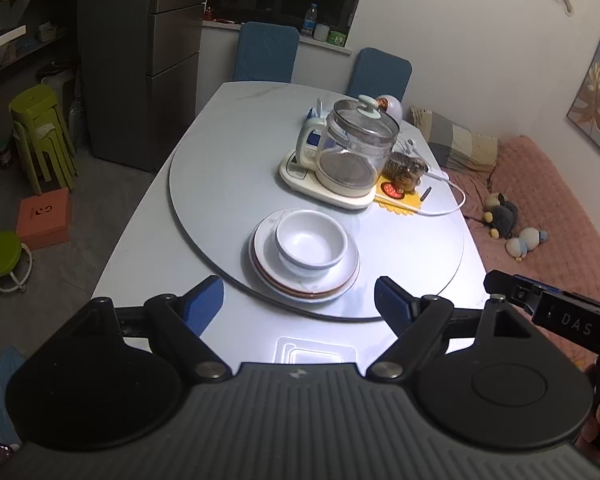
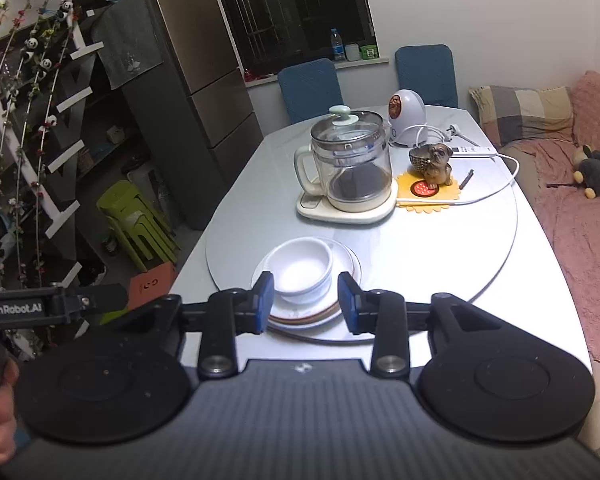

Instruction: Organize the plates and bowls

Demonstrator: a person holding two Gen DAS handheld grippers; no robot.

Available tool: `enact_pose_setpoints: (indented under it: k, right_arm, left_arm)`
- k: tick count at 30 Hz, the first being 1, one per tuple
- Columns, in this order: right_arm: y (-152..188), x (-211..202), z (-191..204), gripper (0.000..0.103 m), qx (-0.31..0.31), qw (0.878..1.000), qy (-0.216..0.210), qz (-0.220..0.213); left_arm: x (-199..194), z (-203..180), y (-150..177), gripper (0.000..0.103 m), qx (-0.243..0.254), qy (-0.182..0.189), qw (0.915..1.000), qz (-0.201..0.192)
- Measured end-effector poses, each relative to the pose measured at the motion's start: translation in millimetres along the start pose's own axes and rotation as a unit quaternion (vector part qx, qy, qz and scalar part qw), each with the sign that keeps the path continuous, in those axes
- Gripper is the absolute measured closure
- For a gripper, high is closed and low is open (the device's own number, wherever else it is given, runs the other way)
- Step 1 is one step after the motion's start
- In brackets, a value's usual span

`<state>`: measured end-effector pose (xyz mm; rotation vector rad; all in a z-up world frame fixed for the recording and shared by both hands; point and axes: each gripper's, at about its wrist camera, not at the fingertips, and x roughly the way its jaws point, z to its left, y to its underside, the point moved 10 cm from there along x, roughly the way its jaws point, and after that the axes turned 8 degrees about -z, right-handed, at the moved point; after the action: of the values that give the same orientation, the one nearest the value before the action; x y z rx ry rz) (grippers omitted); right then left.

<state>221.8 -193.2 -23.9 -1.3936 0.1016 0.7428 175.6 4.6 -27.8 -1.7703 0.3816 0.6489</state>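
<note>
A white bowl (image 1: 311,240) sits on a small stack of plates (image 1: 306,276) on the near edge of the round turntable (image 1: 204,184) of the grey dining table (image 1: 140,256). The top plate is white; a brown-rimmed one shows beneath it.

The left gripper (image 1: 299,300) hovers over the near table edge, its blue-padded fingers (image 1: 210,296) spread wide and empty, just short of the stack. In the right wrist view, the right gripper (image 2: 306,300) is held lower and closer — its fingers (image 2: 265,294) are parted about a bowl's width and stand on either side of the bowl (image 2: 305,268) and plates (image 2: 312,312), with nothing grasped. Whether the pads touch the crockery cannot be told.

Farther along the turntable stands a glass kettle (image 1: 356,148) on a cream base, and to its right a dog figurine (image 2: 436,164) rests on a yellow mat (image 2: 428,196). A white cable (image 2: 496,188) curves along the right side. Two blue chairs (image 1: 266,52) stand at the far end, green stools (image 1: 40,132) are stacked on the floor to the left, and a pink-covered sofa (image 1: 540,208) lies to the right.
</note>
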Motion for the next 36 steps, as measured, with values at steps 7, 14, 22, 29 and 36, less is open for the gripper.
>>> enact_pose_setpoints:
  k: [7, 14, 22, 29, 36]
  right_arm:
    - [15, -11, -9, 0.011, 0.001, 0.999, 0.034, -0.008]
    - [28, -18, -10, 0.006, 0.003, 0.999, 0.037, -0.008]
    - [33, -25, -7, 0.006, -0.007, 0.999, 0.038, -0.011]
    - [30, -28, -8, 0.006, -0.011, 0.999, 0.039, -0.015]
    - [34, -25, -11, 0.006, -0.004, 0.999, 0.039, -0.006]
  left_arm:
    - [-11, 6, 8, 0.007, 0.012, -0.004, 0.9999, -0.005]
    - [-11, 4, 19, 0.005, 0.027, -0.002, 0.9996, -0.006]
    - [-8, -2, 32, 0.003, 0.035, 0.000, 0.9994, -0.005]
    - [-11, -2, 33, 0.003, 0.039, -0.010, 0.9992, -0.005]
    - [-9, 2, 35, 0.003, 0.036, -0.018, 0.9992, -0.001]
